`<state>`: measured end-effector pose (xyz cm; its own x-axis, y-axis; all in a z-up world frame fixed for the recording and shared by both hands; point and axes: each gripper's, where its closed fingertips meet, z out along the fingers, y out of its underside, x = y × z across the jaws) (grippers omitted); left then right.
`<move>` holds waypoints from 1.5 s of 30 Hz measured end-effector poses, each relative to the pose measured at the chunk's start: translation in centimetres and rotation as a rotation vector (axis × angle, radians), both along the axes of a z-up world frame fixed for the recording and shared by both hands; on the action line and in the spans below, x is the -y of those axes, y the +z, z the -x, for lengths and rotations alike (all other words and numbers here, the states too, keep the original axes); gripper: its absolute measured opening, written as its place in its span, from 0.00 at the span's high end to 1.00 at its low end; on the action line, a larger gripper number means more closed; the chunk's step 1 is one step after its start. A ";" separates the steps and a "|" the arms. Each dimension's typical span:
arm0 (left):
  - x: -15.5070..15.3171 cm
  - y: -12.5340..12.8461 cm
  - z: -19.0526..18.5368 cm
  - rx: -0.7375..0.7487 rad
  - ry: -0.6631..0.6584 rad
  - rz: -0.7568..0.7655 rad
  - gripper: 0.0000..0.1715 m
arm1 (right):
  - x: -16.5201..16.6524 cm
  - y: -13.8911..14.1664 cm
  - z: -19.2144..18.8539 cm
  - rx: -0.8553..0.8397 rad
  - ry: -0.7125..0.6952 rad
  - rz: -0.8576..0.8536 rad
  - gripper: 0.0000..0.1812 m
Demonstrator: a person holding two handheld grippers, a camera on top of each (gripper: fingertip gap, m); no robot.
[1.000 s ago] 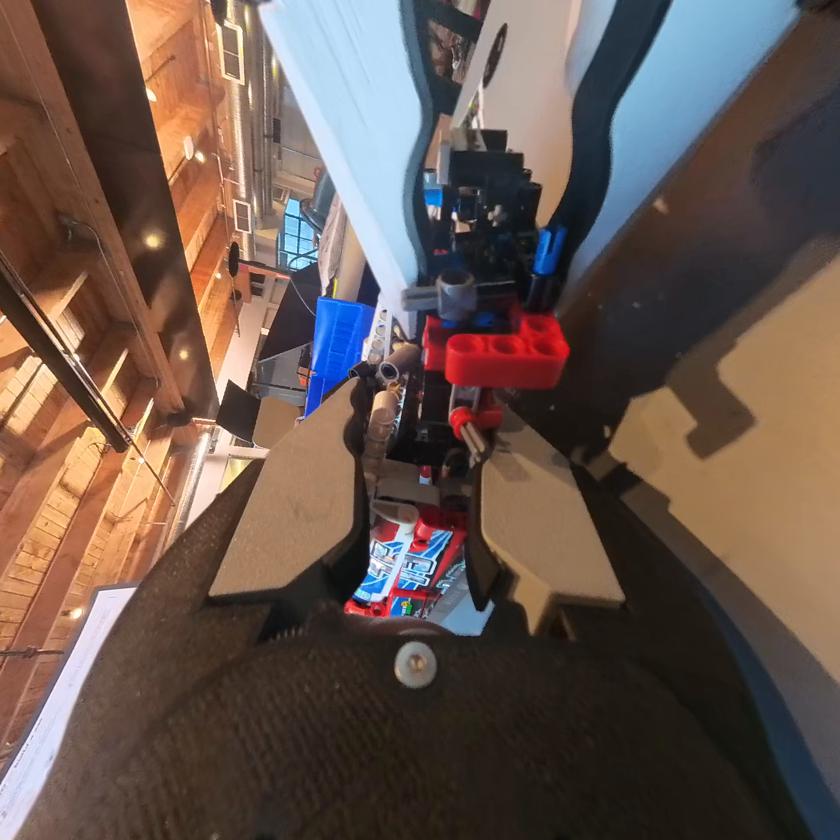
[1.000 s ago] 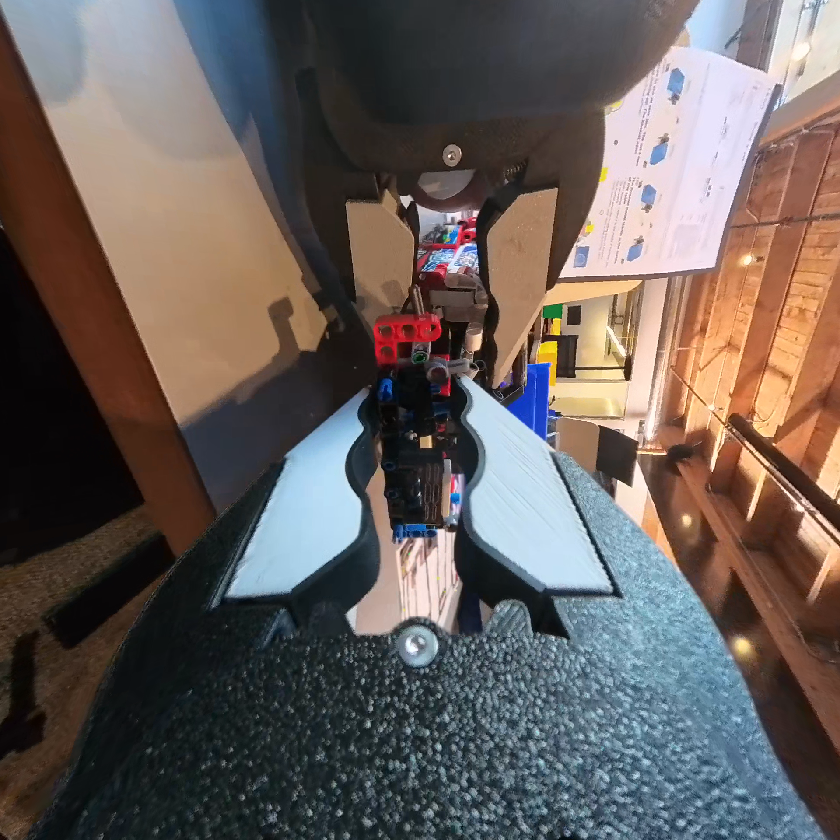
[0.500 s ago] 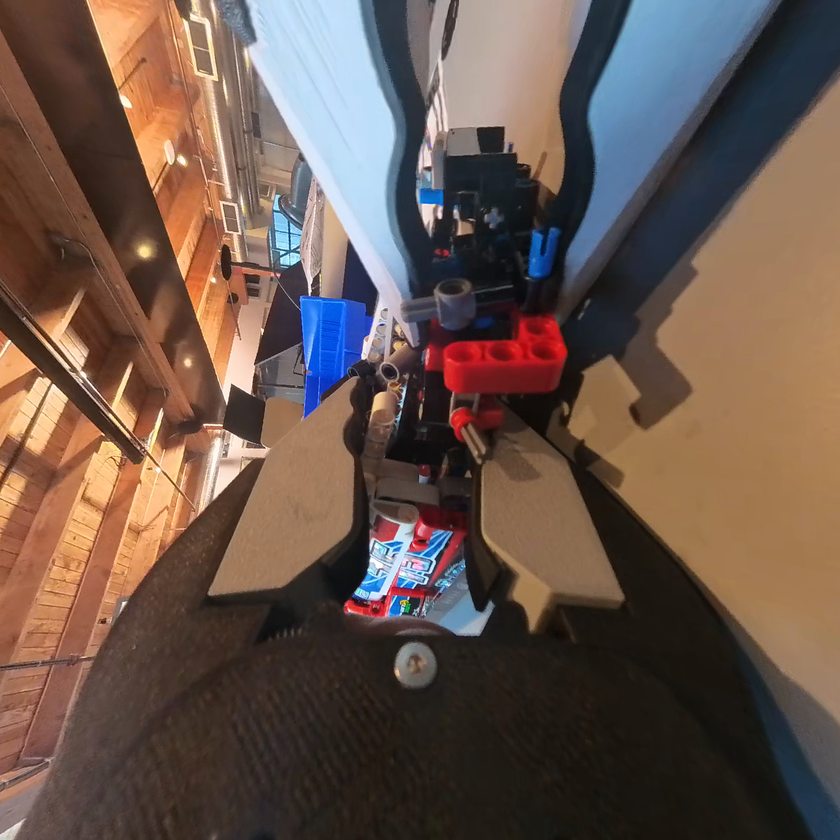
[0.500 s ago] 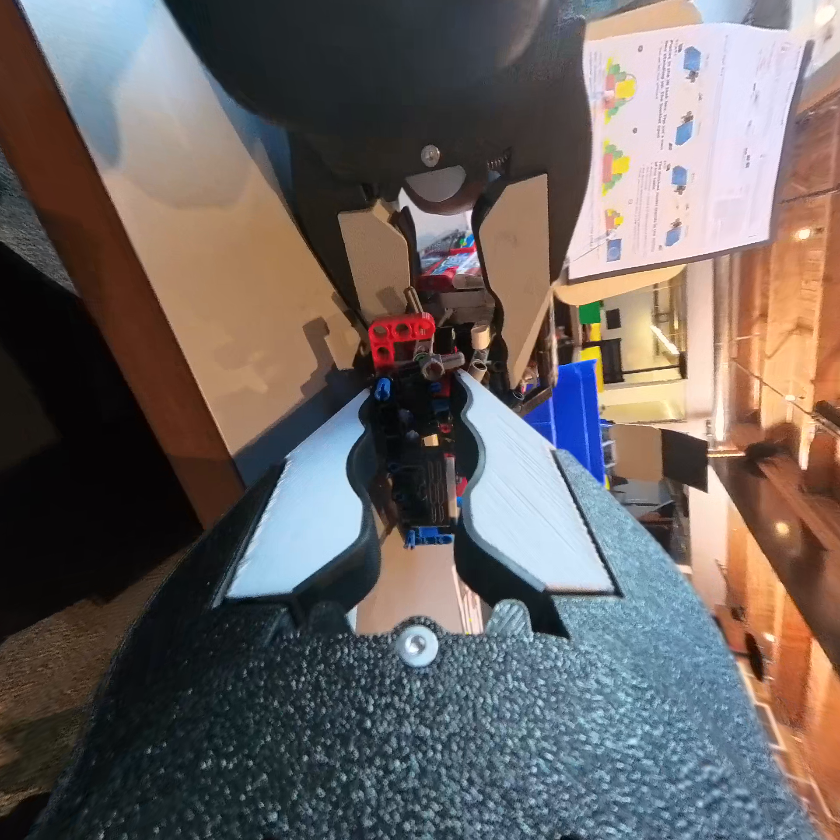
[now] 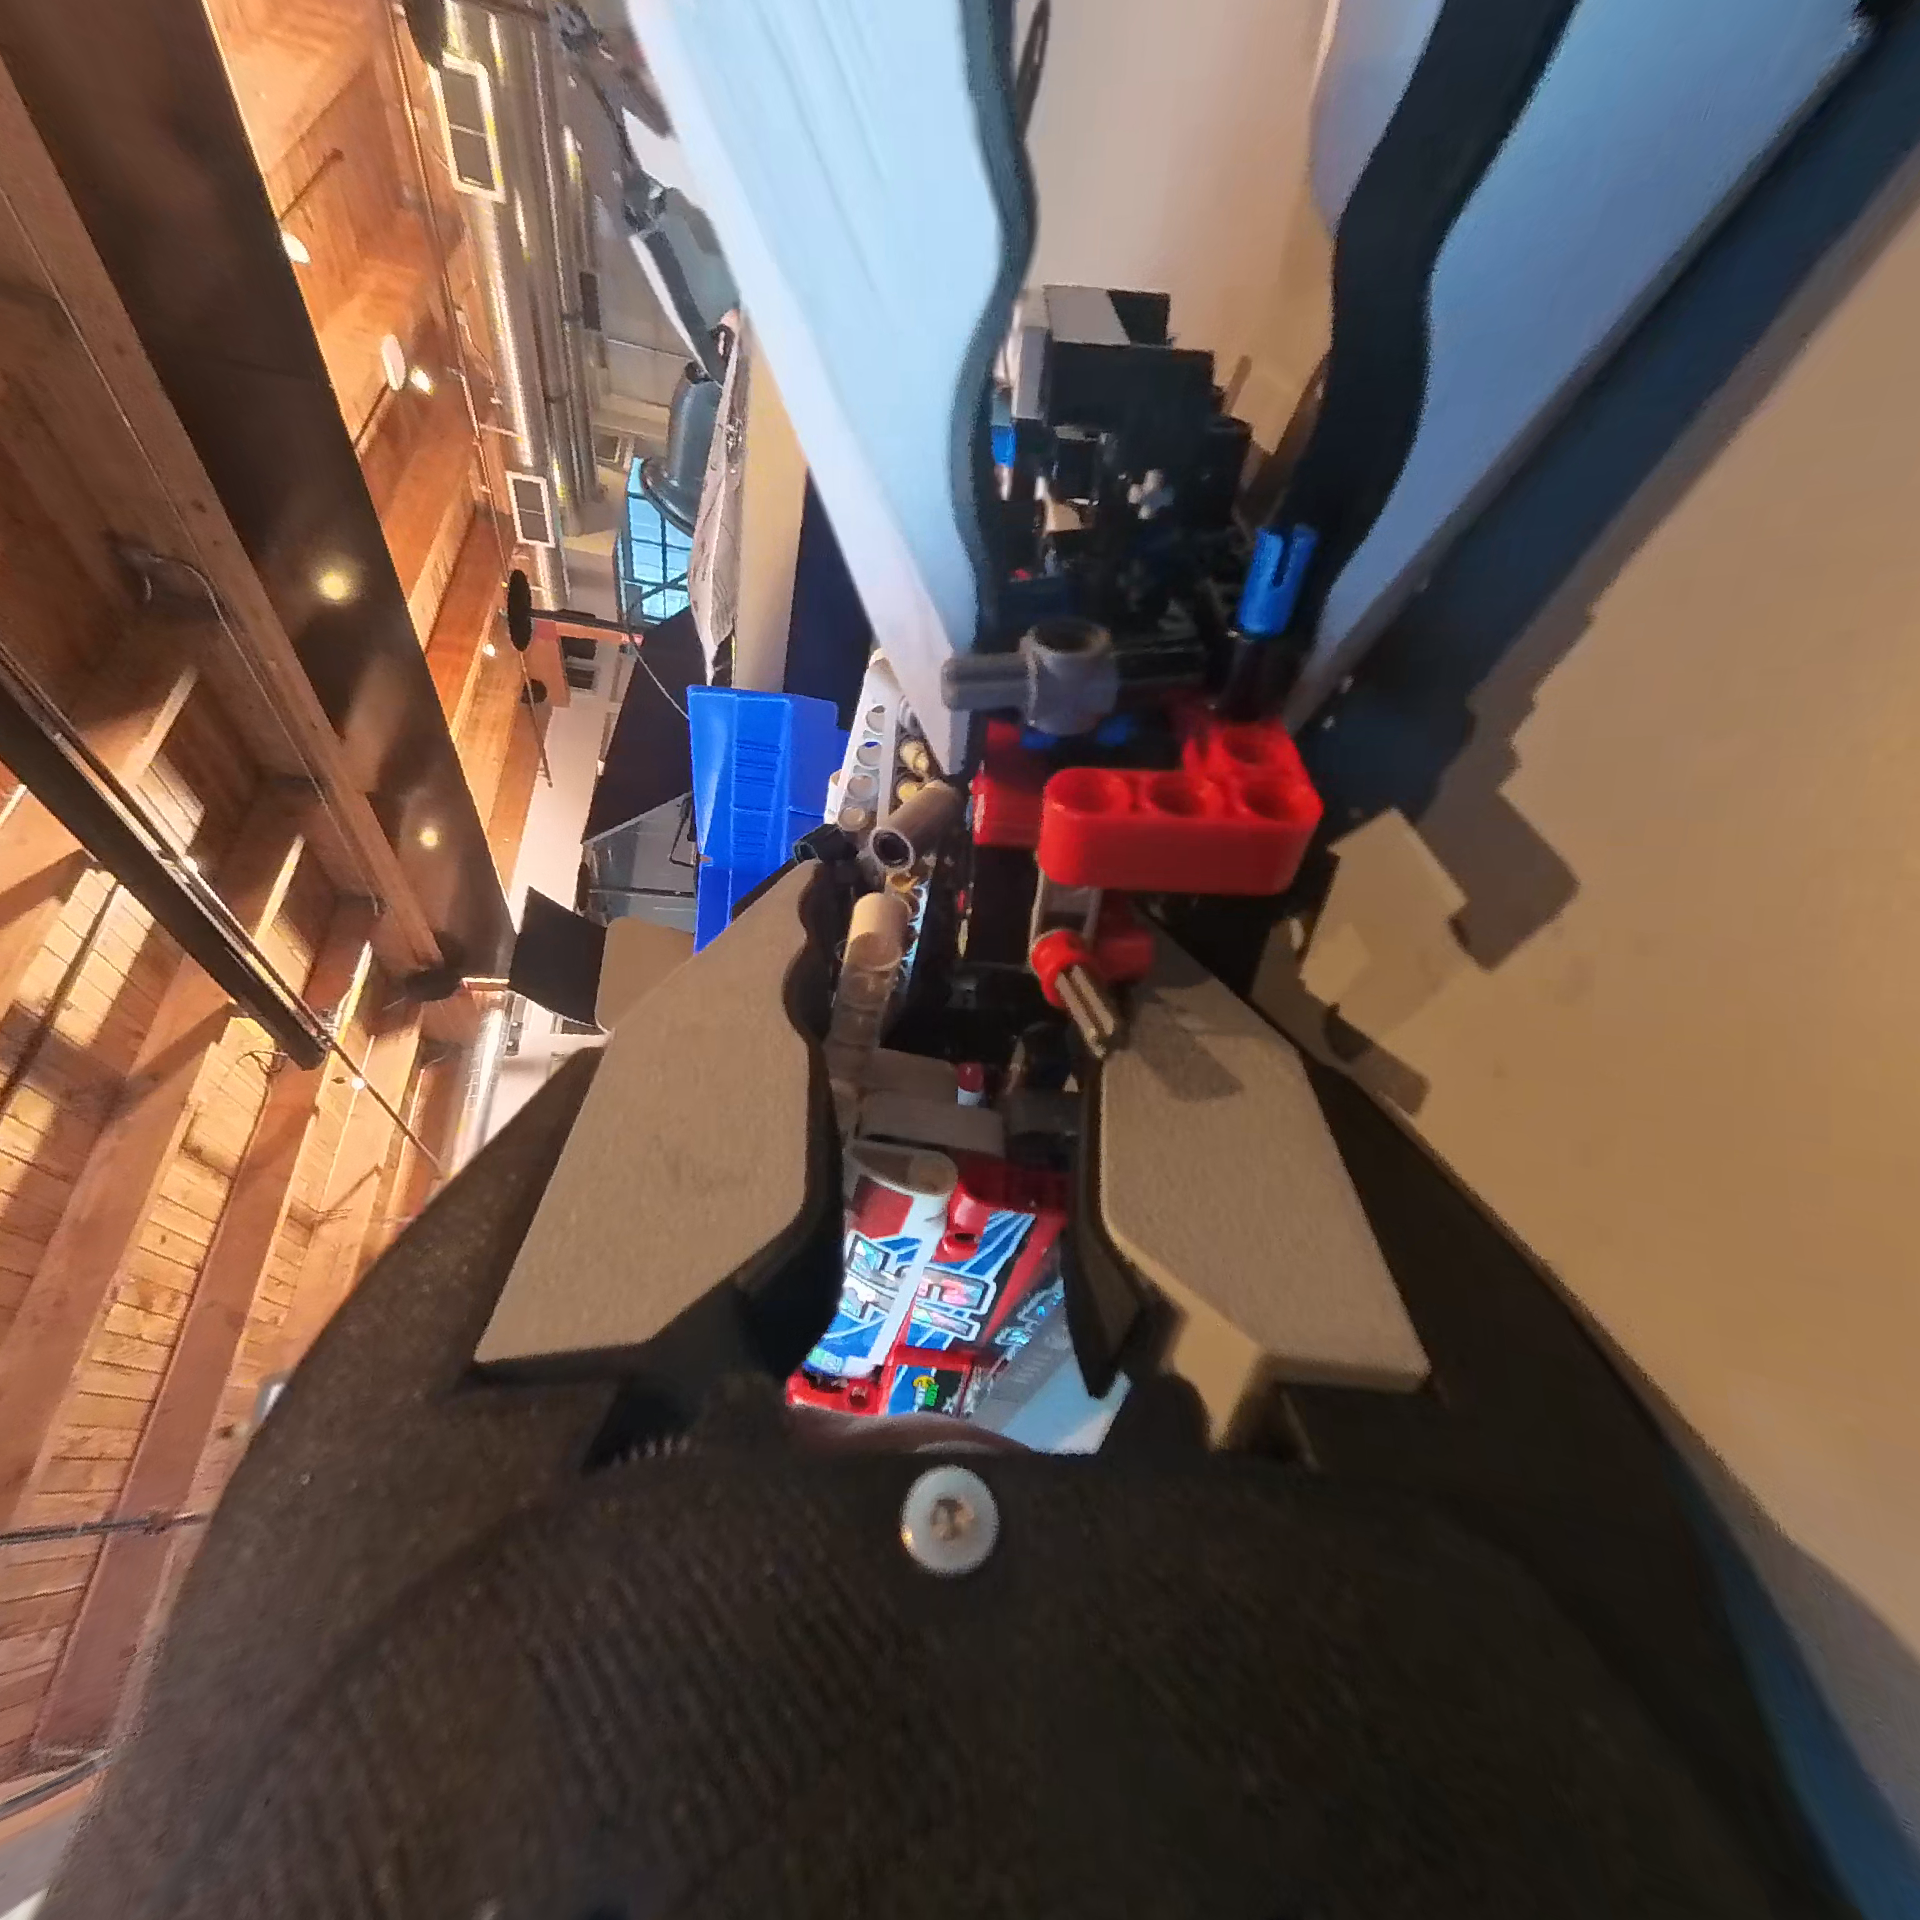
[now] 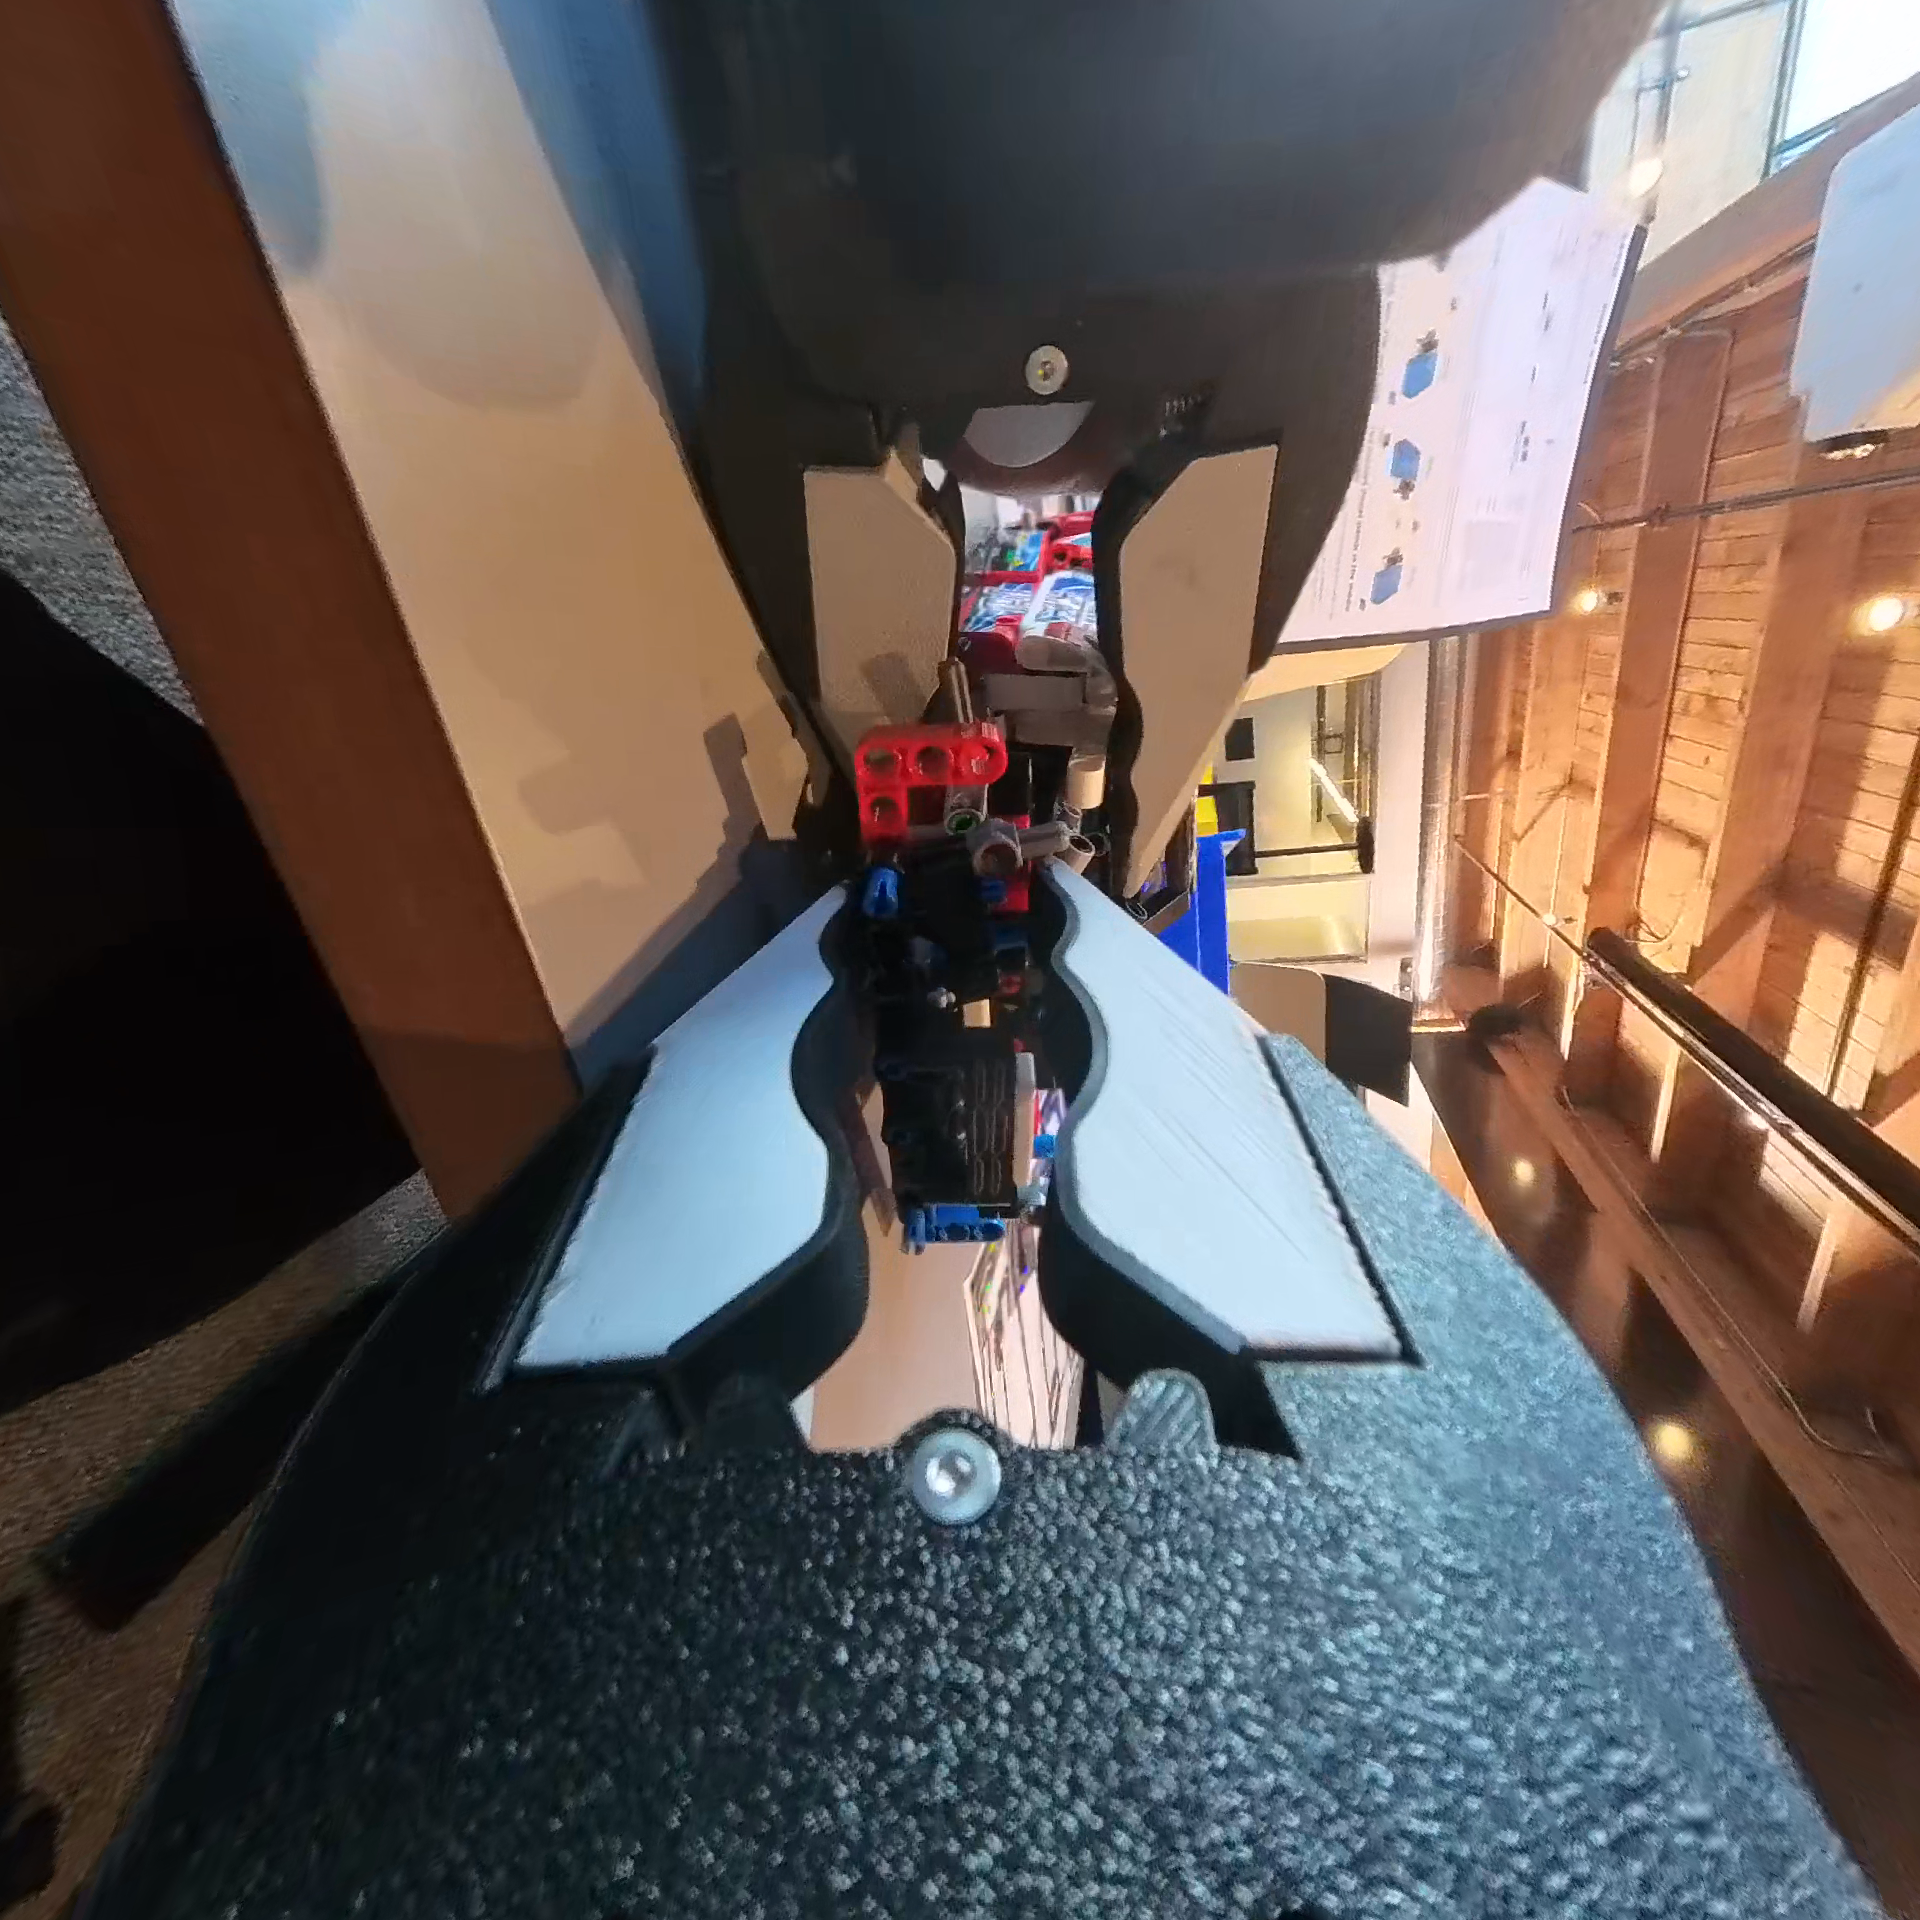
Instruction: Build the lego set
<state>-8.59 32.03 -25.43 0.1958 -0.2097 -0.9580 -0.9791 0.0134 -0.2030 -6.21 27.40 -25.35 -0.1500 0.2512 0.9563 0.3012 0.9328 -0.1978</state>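
Both grippers on lego model [image 6: 951, 1039], held mid-air.
L gripper [image 5: 961, 935] clamped on one end, R gripper [image 6: 951, 904] clamped on other; red L-beam [image 5: 1179, 821] between tips.

Warm spot lights [image 5: 335, 585] are glowing against wooden plank walls [image 6: 1766, 665] and dark beams [image 5: 156, 790], while a blue bin [image 5: 753, 790] is sitting beside a pale tabletop [image 6: 520, 582] edged in brown wood [image 6: 260, 644].

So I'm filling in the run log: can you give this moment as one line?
left gripper: shut on lego model | right gripper: shut on same model, opposite end | red L-shaped beam: attached | model: held off table
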 end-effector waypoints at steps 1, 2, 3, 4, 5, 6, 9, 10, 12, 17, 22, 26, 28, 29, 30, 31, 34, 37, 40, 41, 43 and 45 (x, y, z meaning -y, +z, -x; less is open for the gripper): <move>0.0 0.1 0.0 0.009 -0.002 -0.001 0.73 | 0.0 0.1 0.0 -0.011 -0.003 0.003 0.84; 0.0 0.1 0.0 0.019 -0.003 0.000 0.74 | 0.0 0.2 0.0 -0.026 -0.007 0.006 0.84; 0.0 0.2 0.0 0.025 -0.002 -0.002 0.74 | 0.0 0.3 0.0 -0.042 -0.012 0.003 0.84; 0.0 0.3 0.0 0.030 -0.002 -0.002 0.74 | -0.1 0.4 0.0 -0.056 -0.016 0.000 0.84; 0.0 0.3 0.0 0.032 -0.001 -0.002 0.74 | -0.1 0.4 0.1 -0.066 -0.018 -0.001 0.85; 0.0 0.3 0.0 0.032 -0.001 -0.001 0.74 | -0.1 0.4 0.1 -0.071 -0.018 -0.001 0.85; -0.1 0.4 0.1 0.047 0.005 -0.004 0.74 | -0.1 0.6 0.2 -0.077 -0.004 -0.003 0.84; -0.1 0.5 0.1 0.051 0.006 -0.003 0.74 | 0.0 0.6 0.2 -0.077 -0.001 0.005 0.84; 0.1 0.1 0.1 0.029 0.002 0.007 0.74 | 0.3 0.1 0.3 -0.069 0.012 0.032 0.84; 0.0 0.0 0.3 0.027 0.014 0.010 0.74 | 0.1 0.0 0.5 -0.077 0.018 0.169 0.83; -0.1 0.0 0.4 0.021 0.019 0.006 0.74 | 0.0 0.0 0.5 -0.083 0.026 0.199 0.83; -0.7 0.2 0.2 0.017 0.028 -0.018 0.74 | -0.3 0.4 0.3 -0.130 -0.009 0.078 0.82; -0.7 0.4 0.3 0.024 0.026 -0.024 0.74 | -0.1 0.4 0.0 -0.110 -0.014 0.037 0.80; -0.7 0.4 0.4 0.020 0.023 -0.027 0.74 | 0.1 0.4 -0.2 -0.085 -0.014 0.020 0.80; -0.6 0.4 0.5 0.019 0.021 -0.028 0.74 | 0.4 0.6 -0.4 -0.072 -0.011 0.014 0.81; -0.5 0.4 0.6 0.021 0.021 -0.028 0.74 | 0.6 0.8 -0.7 -0.065 -0.011 0.019 0.81; -0.5 0.5 0.6 0.015 0.020 -0.035 0.74 | 1.2 0.8 -1.7 -0.028 -0.027 0.047 0.81; -0.5 0.3 0.6 -0.005 0.015 -0.035 0.74 | 1.2 1.7 -3.5 -0.023 -0.070 0.144 0.89; -0.6 0.2 0.5 -0.008 0.014 -0.035 0.74 | -0.1 2.6 -4.9 0.037 -0.187 0.340 0.97; -0.7 0.2 0.5 -0.006 0.012 -0.037 0.74 | -0.6 2.7 -5.0 0.074 -0.242 0.445 0.97; -0.7 0.2 0.5 0.000 0.008 -0.039 0.74 | -0.8 2.5 -5.0 0.173 -0.317 0.661 0.91; -0.7 0.3 0.5 0.003 0.009 -0.041 0.74 | -0.6 2.6 -4.5 0.234 -0.340 0.830 0.99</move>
<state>-9.10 32.73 -25.17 0.1999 -0.1687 -0.9652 -0.9787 0.0134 -0.2051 -1.73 27.97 -22.72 -0.1096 0.9078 0.4048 0.6494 0.3737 -0.6623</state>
